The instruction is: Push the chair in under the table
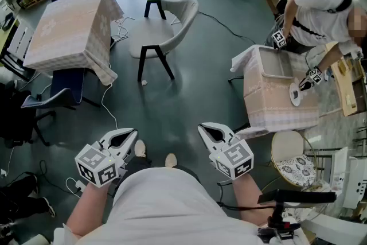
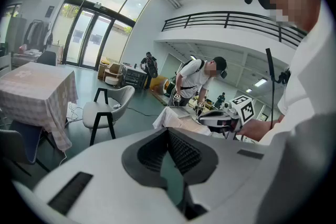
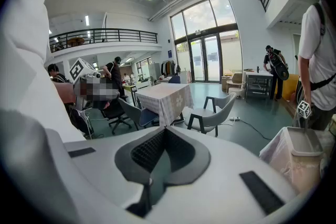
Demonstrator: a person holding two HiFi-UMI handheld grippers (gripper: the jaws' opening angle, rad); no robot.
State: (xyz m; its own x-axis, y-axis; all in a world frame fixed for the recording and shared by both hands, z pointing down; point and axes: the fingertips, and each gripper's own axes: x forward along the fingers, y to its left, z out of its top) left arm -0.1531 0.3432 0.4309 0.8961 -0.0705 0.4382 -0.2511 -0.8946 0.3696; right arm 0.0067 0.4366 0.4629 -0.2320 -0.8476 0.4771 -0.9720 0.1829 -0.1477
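Grey-green floor lies open and wide between the person with the grippers and the grey chair; the chair stands on black legs in the middle of this open space, not under any table. Its seat is turned toward the table with the pale checked cloth, which is at the left in the head view; the chair is near this table's right edge but apart from it, with a strip of floor and a thin white cable between them. At the near edge of the same table a blue office chair is partly under the hanging cloth.

The left gripper is clenched, its tips meeting with nothing between them; the right gripper is clenched too and also empty. Both are held low in front of the body, tilted a little downward, well apart from the chair.

To the right a second covered table narrows the space; another person bends over it; a dark cable runs on the floor behind the chair.
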